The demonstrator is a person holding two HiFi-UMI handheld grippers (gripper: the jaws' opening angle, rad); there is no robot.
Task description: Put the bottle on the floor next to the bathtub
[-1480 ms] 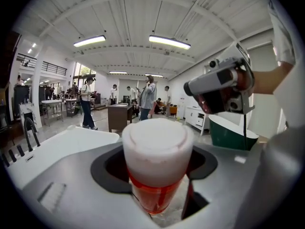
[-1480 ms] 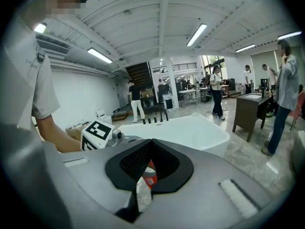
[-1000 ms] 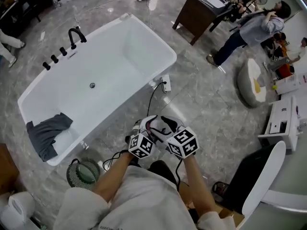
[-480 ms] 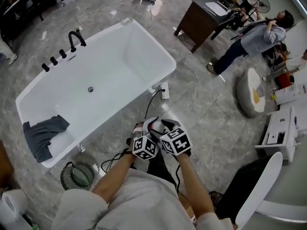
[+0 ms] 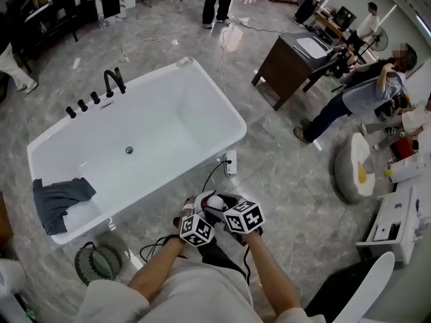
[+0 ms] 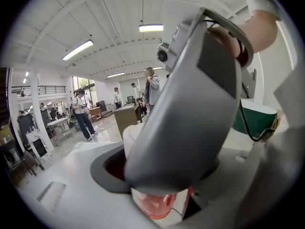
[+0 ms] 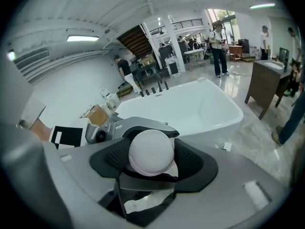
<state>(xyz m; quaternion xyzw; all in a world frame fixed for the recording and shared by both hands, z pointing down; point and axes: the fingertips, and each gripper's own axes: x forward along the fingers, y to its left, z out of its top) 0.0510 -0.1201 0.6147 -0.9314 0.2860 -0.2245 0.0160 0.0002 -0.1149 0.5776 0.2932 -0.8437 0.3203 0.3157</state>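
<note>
Together the left claw point(image 5: 199, 204) and right claw point(image 5: 227, 200) have sunk toward the floor point(image 5: 289, 173) beside the bathtub point(image 5: 176, 121); we reach forearms forward, left clamping the bottle point(image 5: 215, 202), right's jaws just been opening yet touching its white cap point(image 7: 151, 152)

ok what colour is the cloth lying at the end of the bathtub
dark grey; the cloth shows best in the head view
</note>
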